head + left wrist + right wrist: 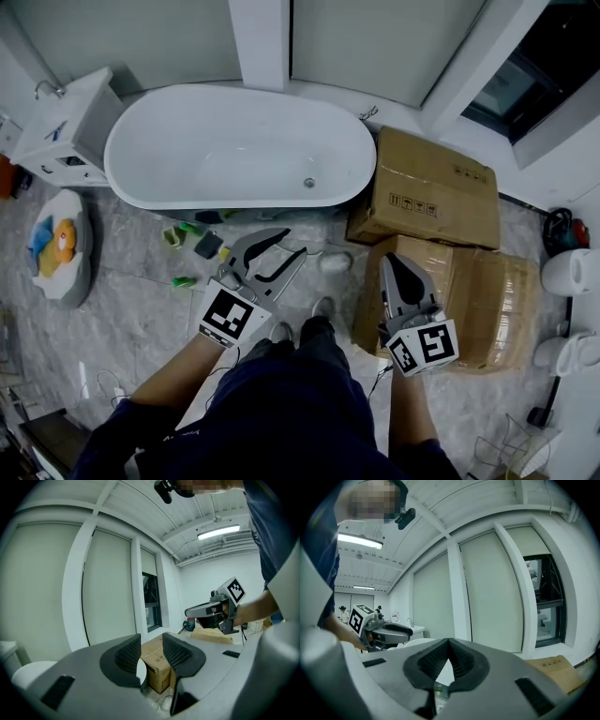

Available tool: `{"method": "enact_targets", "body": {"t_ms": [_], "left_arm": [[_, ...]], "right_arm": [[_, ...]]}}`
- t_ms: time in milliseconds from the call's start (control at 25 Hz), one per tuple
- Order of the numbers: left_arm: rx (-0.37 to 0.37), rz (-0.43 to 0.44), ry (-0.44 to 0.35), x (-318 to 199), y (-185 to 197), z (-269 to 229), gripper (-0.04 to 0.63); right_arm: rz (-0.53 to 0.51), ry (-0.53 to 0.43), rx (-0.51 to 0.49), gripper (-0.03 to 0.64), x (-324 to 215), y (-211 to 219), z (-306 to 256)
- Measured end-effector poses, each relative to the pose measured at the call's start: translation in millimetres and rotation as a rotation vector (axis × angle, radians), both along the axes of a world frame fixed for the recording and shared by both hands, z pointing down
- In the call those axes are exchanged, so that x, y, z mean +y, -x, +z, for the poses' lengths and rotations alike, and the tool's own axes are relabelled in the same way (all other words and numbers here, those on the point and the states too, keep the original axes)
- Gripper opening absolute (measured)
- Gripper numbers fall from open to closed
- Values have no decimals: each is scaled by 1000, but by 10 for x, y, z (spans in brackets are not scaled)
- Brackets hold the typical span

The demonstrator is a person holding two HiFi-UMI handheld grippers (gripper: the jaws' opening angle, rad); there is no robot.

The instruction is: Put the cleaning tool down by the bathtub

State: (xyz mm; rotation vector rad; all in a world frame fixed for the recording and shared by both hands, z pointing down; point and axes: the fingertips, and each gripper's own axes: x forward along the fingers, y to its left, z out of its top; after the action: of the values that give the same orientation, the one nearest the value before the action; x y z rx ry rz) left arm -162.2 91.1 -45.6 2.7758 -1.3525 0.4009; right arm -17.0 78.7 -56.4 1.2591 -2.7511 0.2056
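Grey marbled floor (131, 309), head view, read L to R. Far L: white basin cabinet (70, 131). Below it lies a white oval mat (58, 248) w/ blue-and-orange print. Centre-L: white oval bathtub (234, 94), drain toward its R end.

On the floor just in front of the tub's L half lie several small green cleaning items (192, 246). They are apart from both tools. Which one is the cleaning tool cannot be told.

Centre: left tool (291, 242), marker cube toward the person, held above the floor just R of the green items. Its jaws stand fairly wide, w/ nothing between the pads. A cardboard box shows through the gap in the left gripper view. A small white object (335, 262), not identifiable, lies on the floor btw. the two tools.

Centre-R: right tool (389, 259), above the near cardboard box (487, 300). Its jaws meet tip to tip and grip nothing. The far cardboard box (427, 183) sits just beside the tub's R end.

Far R: white fixtures (567, 272), too small to name.
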Motion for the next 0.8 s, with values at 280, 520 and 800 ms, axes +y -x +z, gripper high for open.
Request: {"method": "enact_targets", "body": {"t_ms": [280, 520, 800], "left_arm": [[6, 2, -31, 46, 1, -102, 99], [6, 2, -54, 69, 12, -212, 60], [40, -17, -65, 92, 81, -285, 43]], "right_arm": [[-25, -18, -13, 3, 34, 108, -91], [-52, -33, -17, 3, 55, 195, -200], [-82, -33, -15, 3, 121, 328, -243]]}}
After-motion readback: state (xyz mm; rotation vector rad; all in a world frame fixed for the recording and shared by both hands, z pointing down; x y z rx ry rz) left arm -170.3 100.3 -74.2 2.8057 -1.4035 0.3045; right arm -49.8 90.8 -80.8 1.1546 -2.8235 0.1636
